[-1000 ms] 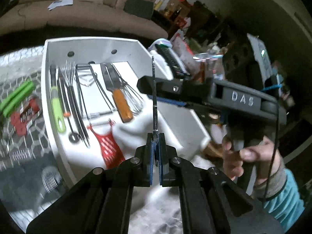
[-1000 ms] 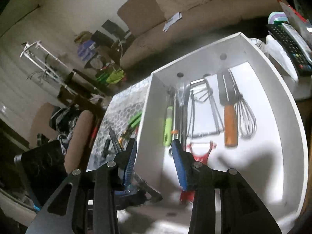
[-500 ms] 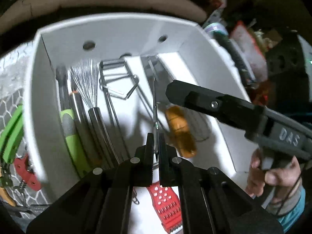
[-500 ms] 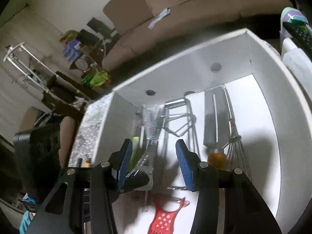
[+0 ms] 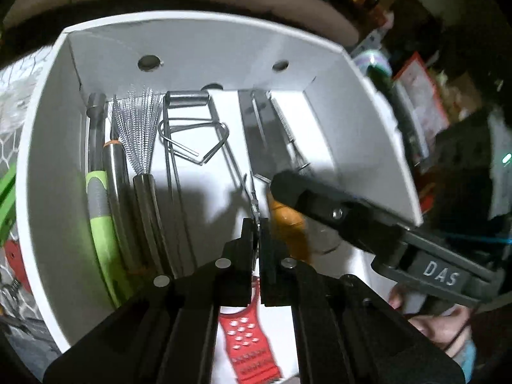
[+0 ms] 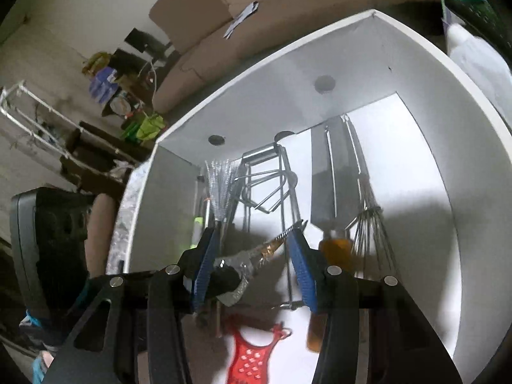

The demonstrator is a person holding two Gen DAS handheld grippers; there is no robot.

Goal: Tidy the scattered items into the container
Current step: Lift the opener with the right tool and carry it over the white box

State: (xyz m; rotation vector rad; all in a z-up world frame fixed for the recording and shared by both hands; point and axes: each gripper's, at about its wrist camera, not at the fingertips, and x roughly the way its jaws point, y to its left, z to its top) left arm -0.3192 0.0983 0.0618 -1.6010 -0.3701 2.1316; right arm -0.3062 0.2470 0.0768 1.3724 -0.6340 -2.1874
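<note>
My left gripper [image 5: 257, 224] is shut on a thin metal tool [image 5: 252, 195], a pair of pliers seen edge-on, and holds it low inside the white box [image 5: 198, 44]. In the right wrist view the pliers [image 6: 256, 256] lie across the gap of my right gripper [image 6: 252, 249], which is open and hovers just above them over the box [image 6: 416, 73]. The right gripper's finger [image 5: 307, 195] crosses the left wrist view. In the box lie a green-handled tool [image 5: 99, 211], a wire brush [image 5: 137, 128], an orange-handled spatula [image 5: 288, 220], a whisk [image 6: 368, 220] and a red grater [image 5: 252, 345].
Green-handled and red tools [image 5: 8, 198] lie on the patterned mat left of the box. A remote and white cloth [image 6: 473, 32] sit right of the box. A sofa [image 6: 256, 25] is behind, cluttered shelves at the far right [image 5: 425, 96].
Both grippers have dropped lower into the box. The pliers in my left gripper now point down near the box floor. My right gripper has moved in over them, still open.
</note>
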